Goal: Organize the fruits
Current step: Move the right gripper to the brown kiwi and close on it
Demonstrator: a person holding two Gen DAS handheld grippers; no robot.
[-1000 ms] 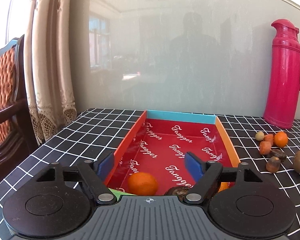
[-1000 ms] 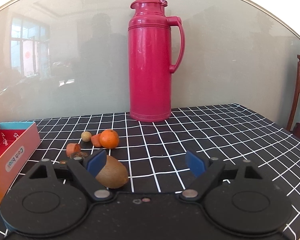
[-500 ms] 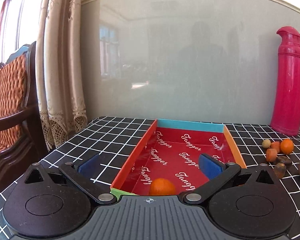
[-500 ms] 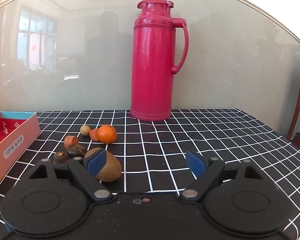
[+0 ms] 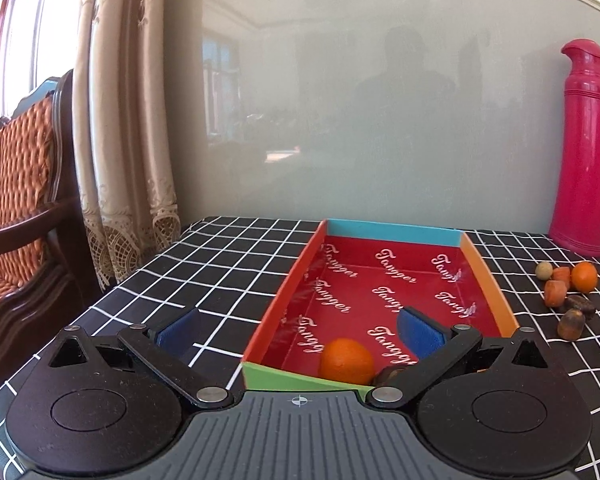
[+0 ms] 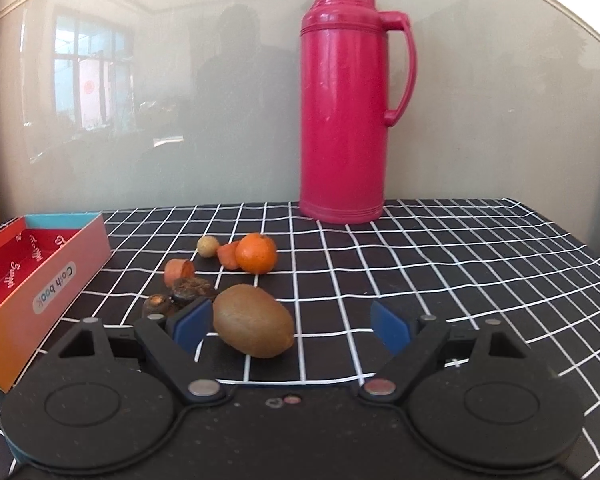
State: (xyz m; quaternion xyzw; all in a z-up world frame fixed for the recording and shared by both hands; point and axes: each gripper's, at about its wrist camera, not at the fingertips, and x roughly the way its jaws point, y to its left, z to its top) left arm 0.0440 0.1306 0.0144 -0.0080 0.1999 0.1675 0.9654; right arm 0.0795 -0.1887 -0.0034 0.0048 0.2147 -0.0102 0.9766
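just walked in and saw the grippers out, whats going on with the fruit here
A person holding a gripper in each hand is sorting fruit into the red box. An orange already lies in it, beside a dark item too hidden to identify. The left gripper is open and empty over the box's near left corner. The right gripper is open with the kiwi between its fingers, not yet gripped. A tangerine and several smaller pieces still lie on the checked tablecloth near the pink thermos.

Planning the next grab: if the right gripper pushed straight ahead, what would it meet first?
Probably the kiwi, lying just ahead between the right gripper's open fingers, nearer the left one; exact depth is unclear.
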